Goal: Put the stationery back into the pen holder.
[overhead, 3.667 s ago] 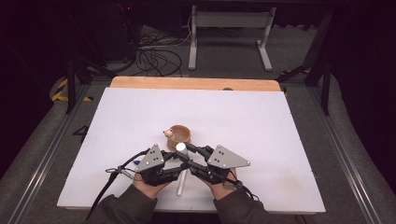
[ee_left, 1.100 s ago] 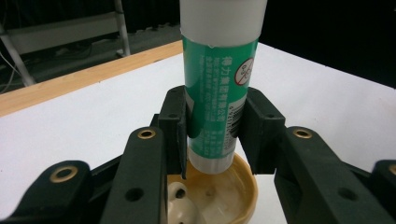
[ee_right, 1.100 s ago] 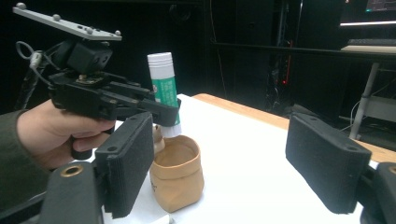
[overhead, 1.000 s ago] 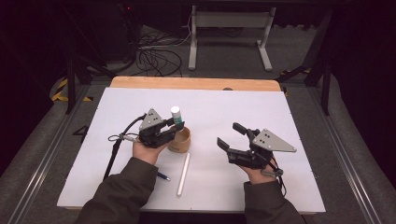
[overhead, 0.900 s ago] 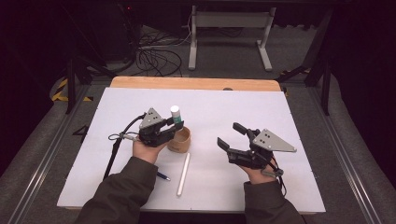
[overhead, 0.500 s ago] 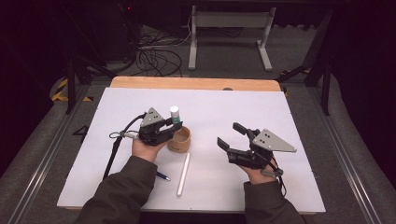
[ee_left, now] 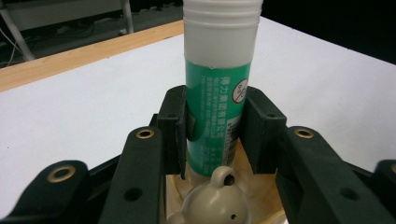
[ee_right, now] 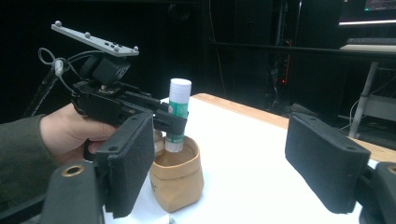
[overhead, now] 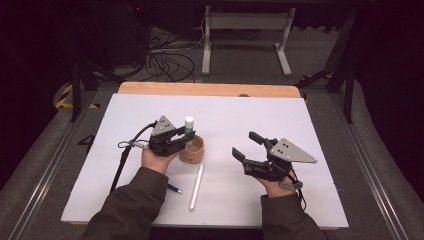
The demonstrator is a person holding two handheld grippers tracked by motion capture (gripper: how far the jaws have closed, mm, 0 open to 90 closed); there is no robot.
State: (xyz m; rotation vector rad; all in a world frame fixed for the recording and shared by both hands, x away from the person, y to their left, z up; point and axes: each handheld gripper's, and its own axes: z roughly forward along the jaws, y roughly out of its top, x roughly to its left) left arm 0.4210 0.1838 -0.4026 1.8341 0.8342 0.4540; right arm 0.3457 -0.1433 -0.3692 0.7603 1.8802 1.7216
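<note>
Clamped between the pads of the left gripper stands a green glue stick with a white cap, upright, its lower end dipped into the mouth of a small tan pouch-like cup. From the left gripper view, the two black jaws press on the green label from either side, and a beige rounded piece with a small ring on top sits in the cup just below the stick. From the high view, this cup stands left of centre on the white tabletop, and the left hand holds the gripper just to its left.

Well apart to the right, the right gripper is held above the table with its jaws spread wide and nothing between them; the right gripper view looks past its two pads toward the cup and the glue stick.

On the near side of the cup, a long white rod lies on the table, pointing roughly near to far. A dark blue pen lies just left of it, partly hidden by the left sleeve. A light wooden strip runs along the table's far edge.
</note>
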